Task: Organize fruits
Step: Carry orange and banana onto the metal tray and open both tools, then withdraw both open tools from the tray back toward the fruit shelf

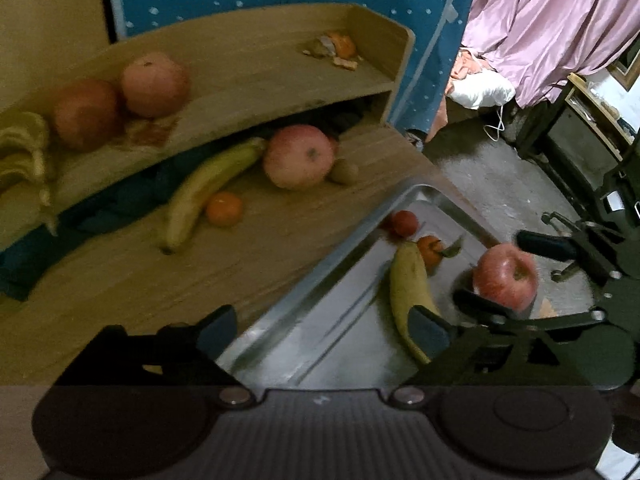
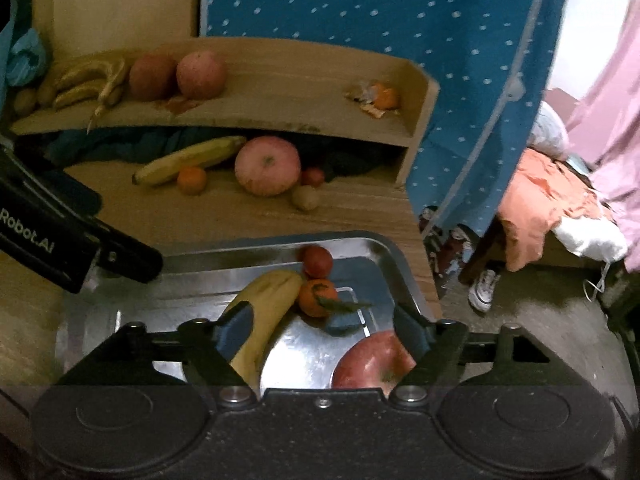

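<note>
A metal tray (image 2: 376, 252) on the wooden table holds a banana (image 2: 264, 308), a leafy tangerine (image 2: 316, 296), a small red fruit (image 2: 317, 261) and a red apple (image 2: 372, 360). My right gripper (image 2: 324, 332) is open low over the tray; the apple lies between its fingers, close to the right finger (image 2: 412, 332), and the left finger overlaps the banana. In the left wrist view that apple (image 1: 506, 276) sits between the right gripper's fingers. My left gripper (image 1: 324, 332) is open and holds nothing, above the tray's (image 1: 304, 292) left rim.
Loose on the table behind the tray lie a banana (image 1: 208, 188), a big apple (image 1: 298, 156), a tangerine (image 1: 224, 209) and a kiwi (image 1: 344, 170). The wooden shelf (image 1: 248, 76) carries two apples, bananas and tangerine peel. Floor and bedding lie to the right.
</note>
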Tool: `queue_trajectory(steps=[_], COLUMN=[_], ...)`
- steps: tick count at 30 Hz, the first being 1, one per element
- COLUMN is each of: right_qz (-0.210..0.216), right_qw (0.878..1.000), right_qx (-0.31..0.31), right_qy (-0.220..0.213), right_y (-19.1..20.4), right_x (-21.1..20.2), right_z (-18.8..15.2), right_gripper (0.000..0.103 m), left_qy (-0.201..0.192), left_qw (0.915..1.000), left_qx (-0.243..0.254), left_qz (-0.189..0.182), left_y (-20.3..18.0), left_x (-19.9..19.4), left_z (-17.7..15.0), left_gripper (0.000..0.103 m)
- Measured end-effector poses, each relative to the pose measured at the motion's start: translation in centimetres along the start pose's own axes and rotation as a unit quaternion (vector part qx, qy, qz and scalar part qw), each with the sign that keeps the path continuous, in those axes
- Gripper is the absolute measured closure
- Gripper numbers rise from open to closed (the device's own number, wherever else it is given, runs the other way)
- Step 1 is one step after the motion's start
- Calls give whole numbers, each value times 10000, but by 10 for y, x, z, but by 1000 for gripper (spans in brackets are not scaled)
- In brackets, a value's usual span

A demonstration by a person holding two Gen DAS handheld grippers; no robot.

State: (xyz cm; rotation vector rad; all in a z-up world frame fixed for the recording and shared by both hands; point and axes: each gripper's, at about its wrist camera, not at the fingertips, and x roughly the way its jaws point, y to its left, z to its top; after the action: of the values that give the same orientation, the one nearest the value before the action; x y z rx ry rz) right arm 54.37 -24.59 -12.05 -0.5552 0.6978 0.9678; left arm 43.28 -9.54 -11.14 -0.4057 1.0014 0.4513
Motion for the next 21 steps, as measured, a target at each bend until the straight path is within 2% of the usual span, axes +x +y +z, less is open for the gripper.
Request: queue_trajectory(steps=[7, 12, 21], right_qz=[-442, -711, -885], right_qw=[9978, 9940, 9893], right_qx=[494, 829, 1151], right_qy=[13, 81, 160], right_y=[20, 43, 96], right_x=[-34, -56, -79], right_z=[-8, -18, -32], right_gripper=[7, 4, 1], left_qy=[-138, -77, 28], left_qw=[9999, 9998, 9990], left_qx=[46, 199, 449], left_qz=[25, 29, 39], left_y=[28, 47, 84], left_x=[-25, -36, -54], left_z=[-12, -24, -50], left_gripper=[0, 0, 0])
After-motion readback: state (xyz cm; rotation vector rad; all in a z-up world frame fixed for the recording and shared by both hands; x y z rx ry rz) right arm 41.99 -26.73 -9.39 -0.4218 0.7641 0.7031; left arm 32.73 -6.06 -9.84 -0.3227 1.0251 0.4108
